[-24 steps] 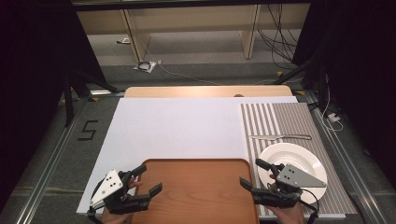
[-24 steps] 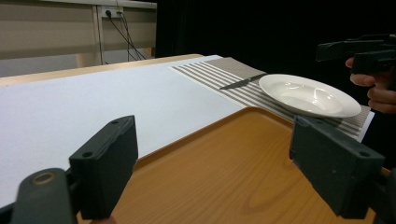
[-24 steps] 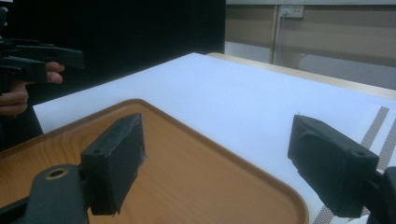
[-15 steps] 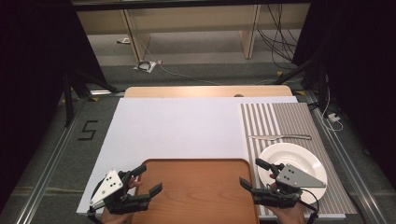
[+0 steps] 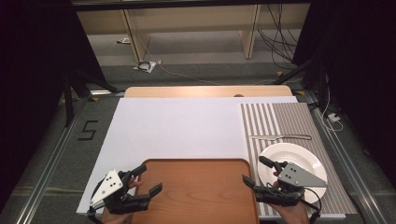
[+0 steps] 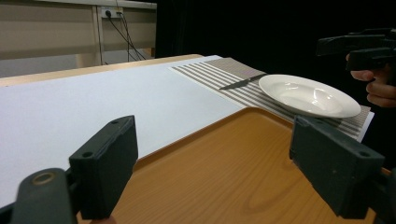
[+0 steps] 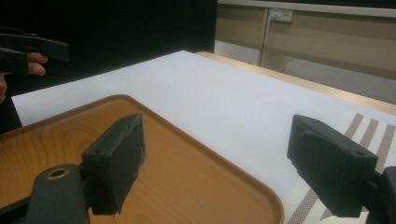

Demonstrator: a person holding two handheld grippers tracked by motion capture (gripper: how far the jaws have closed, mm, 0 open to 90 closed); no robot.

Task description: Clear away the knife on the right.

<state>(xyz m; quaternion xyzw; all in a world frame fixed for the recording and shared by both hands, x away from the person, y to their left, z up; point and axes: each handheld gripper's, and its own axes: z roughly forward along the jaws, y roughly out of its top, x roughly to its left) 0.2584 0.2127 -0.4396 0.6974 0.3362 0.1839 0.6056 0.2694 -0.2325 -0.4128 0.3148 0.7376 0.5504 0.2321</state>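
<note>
A brown wooden tray lies at the near middle of the table, bare inside. My left gripper hovers at the tray's left edge, jaws open and nothing between them. My right gripper hangs at the tray's right edge, also open and empty. In the left gripper view the tray spreads between the two black jaws, with a white plate beyond it. In the right gripper view the tray's corner lies under the open jaws.
A white plate sits on a striped placemat at the right, with a knife just behind it. A white sheet covers the table's middle. Cables and shelf legs stand on the floor behind the table.
</note>
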